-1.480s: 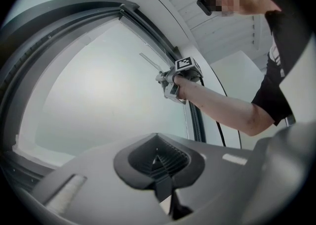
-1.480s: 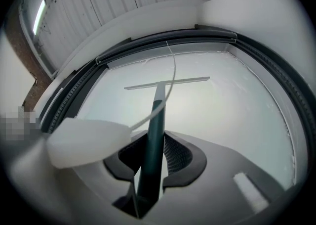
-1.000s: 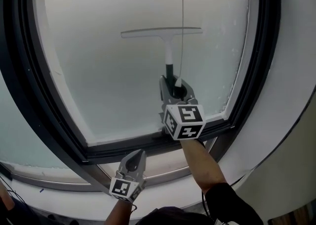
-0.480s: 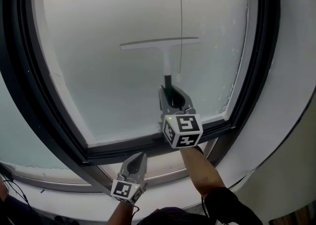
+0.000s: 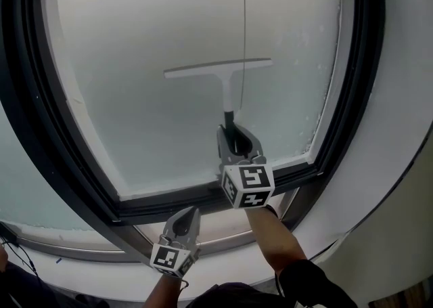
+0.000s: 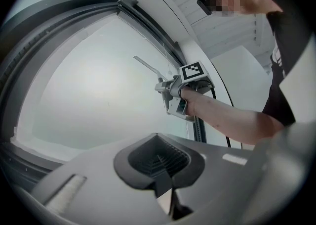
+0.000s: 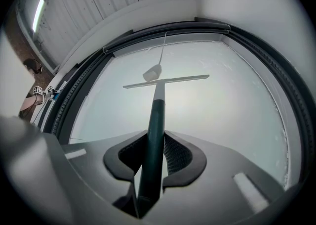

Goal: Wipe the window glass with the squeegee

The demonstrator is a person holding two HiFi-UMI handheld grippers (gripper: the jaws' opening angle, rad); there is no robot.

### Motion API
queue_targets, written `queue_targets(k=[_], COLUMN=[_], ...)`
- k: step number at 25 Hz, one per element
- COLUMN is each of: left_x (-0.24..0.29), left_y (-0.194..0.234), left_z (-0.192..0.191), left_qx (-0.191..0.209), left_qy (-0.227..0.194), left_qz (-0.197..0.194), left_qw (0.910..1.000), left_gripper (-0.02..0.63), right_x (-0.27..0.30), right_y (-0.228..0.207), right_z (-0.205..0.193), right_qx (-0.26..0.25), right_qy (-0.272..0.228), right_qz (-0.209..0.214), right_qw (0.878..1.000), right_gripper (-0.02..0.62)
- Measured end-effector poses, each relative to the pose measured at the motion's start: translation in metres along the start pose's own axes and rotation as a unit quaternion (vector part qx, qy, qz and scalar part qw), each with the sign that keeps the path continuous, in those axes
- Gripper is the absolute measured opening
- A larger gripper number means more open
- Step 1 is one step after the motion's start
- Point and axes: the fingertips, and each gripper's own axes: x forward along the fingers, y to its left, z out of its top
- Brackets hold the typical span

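1. White squeegee (image 5: 228, 87) rests on the window glass (image 5: 135, 110), with its blade level near the pane's middle.
2. Right gripper (image 5: 233, 139) is clamped on its dark handle from below.
3. Left gripper (image 5: 188, 217) is empty, jaws together, below the black frame (image 5: 203, 200).

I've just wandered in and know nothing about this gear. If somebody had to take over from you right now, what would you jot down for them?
Right tongs: shut on the squeegee's dark handle.
Left tongs: shut, empty, held low by the bottom frame.
Squeegee: blade level against the window glass, about mid-pane.
A thin cord hangs just right of the handle; mind it.
Done: can't tell how much is wiped; the glass looks evenly hazy.
Left: probably pull the blade down to the bottom frame, then do the other strips.
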Motion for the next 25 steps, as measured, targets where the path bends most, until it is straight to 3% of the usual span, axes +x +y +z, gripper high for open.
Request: queue_targets(k=[4,25], left_x=[-0.004,-0.008], left_y=[0.003,-0.001], left_z=[-0.012,-0.018], left_qx=[0.021,0.006], left_qy=[0.018,0.028], left_qz=[-0.004,0.003], left_qw=[0.9996,0.9996], left_gripper=[-0.002,-0.002], right_x=[-0.004,-0.027], right_y=[0.001,0.006], right_z=[-0.008,-0.059], right_qx=[0.0,-0.001], right_qy=[0.003,0.049], right_qz=[-0.002,-0.001], right_qw=[1.0,0.999], right_gripper=[0.089,0.089])
